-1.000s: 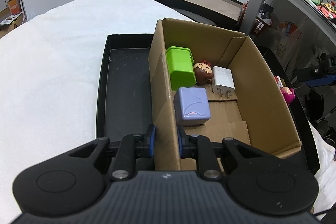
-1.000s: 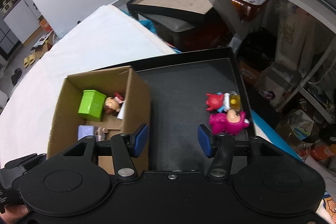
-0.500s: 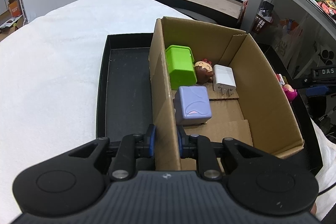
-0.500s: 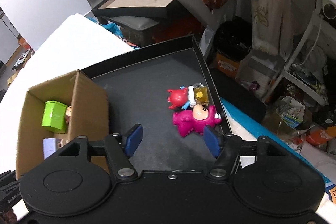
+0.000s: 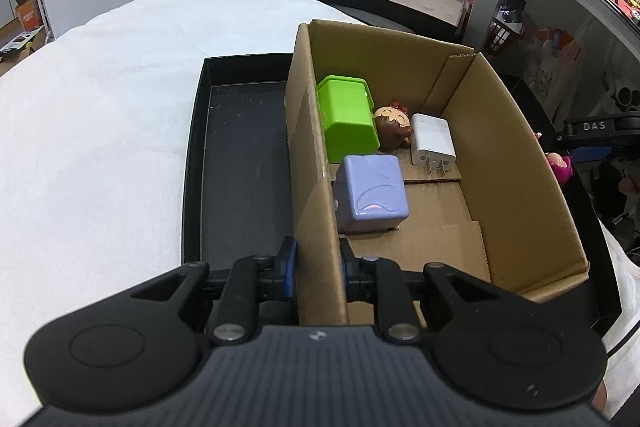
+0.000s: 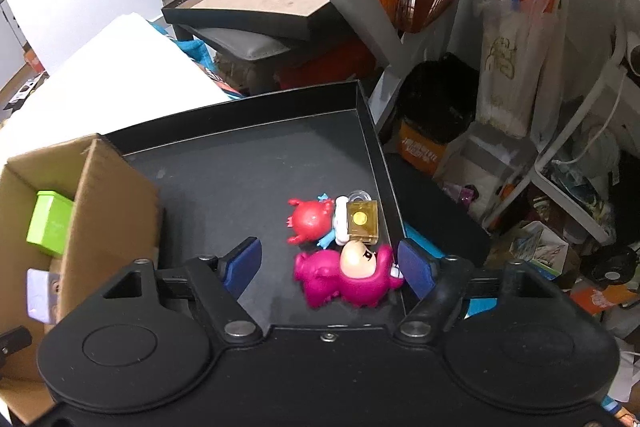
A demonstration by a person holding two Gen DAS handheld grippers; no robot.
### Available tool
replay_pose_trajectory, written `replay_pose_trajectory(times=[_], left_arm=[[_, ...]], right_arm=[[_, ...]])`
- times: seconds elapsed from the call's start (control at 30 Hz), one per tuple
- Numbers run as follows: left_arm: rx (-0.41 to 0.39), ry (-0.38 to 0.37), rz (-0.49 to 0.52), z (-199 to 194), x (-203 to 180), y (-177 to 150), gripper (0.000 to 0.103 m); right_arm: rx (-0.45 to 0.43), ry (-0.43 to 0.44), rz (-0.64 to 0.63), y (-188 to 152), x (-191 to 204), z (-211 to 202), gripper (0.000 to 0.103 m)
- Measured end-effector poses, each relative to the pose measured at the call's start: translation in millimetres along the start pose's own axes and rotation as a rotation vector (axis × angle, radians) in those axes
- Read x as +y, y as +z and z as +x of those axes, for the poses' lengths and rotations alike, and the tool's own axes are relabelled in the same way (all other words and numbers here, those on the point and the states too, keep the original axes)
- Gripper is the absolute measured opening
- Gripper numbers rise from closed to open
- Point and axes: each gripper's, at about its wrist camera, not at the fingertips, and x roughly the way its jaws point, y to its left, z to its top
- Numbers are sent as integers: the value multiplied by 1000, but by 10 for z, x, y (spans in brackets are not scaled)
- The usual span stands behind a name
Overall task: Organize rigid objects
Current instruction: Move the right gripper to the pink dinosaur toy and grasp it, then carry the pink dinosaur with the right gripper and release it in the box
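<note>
Left gripper: jaws nearly closed, blue pads clamped on the left wall of the cardboard box, near its near-left corner; one pad outside, one inside. Box is corrugated brown board, open top, flaps folded flat on its floor. It sits in a black tray, matte, low-rimmed, rectangular, which rests on a white, fleecy-textured cloth.

Box contents, all toward the far-left part of its floor:
- green plastic container, boxy, glossy, against the left wall nr the far corner;
- lavender cube, smooth plastic w/ rounded edges, against the left wall, just nearer than the green one;
- brown round-headed figurine, btwn green container and charger;
- white charger, smooth rectangular block, two metal prongs pointing toward the camera.

Right gripper: jaws opening, about half wide, nothing gripped. Magenta figurine, glossy moulded plastic w/ peach face, lies btwn the blue pads, close to the right-hand pad; contact w/ that pad cannot be told. It lies by the tray's right rim. Just beyond it: red spiky figurine and a translucent amber block, both touching a small white-and-blue piece.
</note>
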Motion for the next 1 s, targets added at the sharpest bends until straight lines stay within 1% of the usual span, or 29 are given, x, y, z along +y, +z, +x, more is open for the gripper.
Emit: replay_pose_trajectory(times=[0.1, 0.17, 0.23, 0.3, 0.37, 0.4, 0.43, 0.47, 0.63, 0.83, 1.0], left_arm=[[0, 5, 6, 8, -11, -5, 19], [1, 2, 4, 11, -2, -5, 19], [2, -1, 1, 13, 7, -3, 19], [1, -1, 2, 13, 7, -4, 19], [1, -2, 1, 13, 8, -4, 19], [1, -3, 1, 13, 11, -5, 19], [1, -5, 0, 13, 17, -4, 19], [1, -6, 0, 12, 19, -5, 19], [1, -7, -1, 12, 22, -7, 19], [2, -7, -1, 13, 22, -6, 19], [1, -6, -2, 12, 24, -6, 19]], right_arm=[[2, 6, -21, 10, 28, 84, 75], [0, -6, -37, 14, 55, 117, 75], [11, -23, -38, 10, 62, 155, 75], [29, -21, -34, -10, 62, 185, 74], [53, -24, -47, -43, 83, 224, 71], [65, -25, -51, -55, 89, 242, 66], [74, -26, -49, -64, 86, 255, 63], [75, -24, -46, -69, 85, 256, 63], [74, -22, -58, -85, 139, 188, 62], [75, 8, 0, -66, 155, 10, 62], [62, 14, -11, -65, 216, -155, 62]])
